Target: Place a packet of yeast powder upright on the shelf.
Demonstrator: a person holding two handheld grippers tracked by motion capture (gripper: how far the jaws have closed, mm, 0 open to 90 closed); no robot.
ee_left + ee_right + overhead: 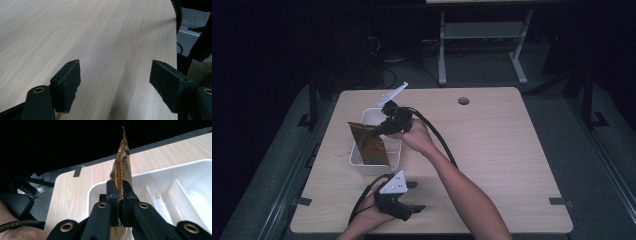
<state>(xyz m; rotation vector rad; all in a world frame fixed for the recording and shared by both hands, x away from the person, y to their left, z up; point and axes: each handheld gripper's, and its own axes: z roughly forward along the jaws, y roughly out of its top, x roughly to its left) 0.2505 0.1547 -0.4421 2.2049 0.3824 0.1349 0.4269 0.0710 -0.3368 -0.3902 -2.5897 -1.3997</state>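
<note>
Pinching a gold-brown foil packet (371, 142), the right gripper (384, 129) sits a little left of centre in the high view, held by a hand (414, 136) whose forearm runs up from the bottom right of the frame. The packet hangs with its lower end inside a white plastic bin (358, 159), which stands on the left half of the pale wooden worktop (502, 155). A thick black cable (439, 140) trails from the gripper down along the forearm.

In the right gripper view, the two black fingers (113, 195) rise from the bottom centre and are pressed together on the packet (122, 167). The thin crinkled foil stands upright between them, reaching to the upper middle of the frame, with a ragged top edge. Behind it, on the right side of the frame, the white bin (160, 173) shows moulded ribs along its inner wall.

The left gripper (404, 210) rests at the lower centre of the high view, near the front edge of the worktop and below the bin, with its grey three-cornered plate (394, 184) on top. It is well apart from the packet.

In the left gripper view, its fingers (67, 85) are spread wide, one at the lower left and one at the lower right, with bare wood grain (105, 45) between them and nothing held.

A small round hole (463, 101) sits in the worktop near its far edge, at the upper centre of the high view.
</note>
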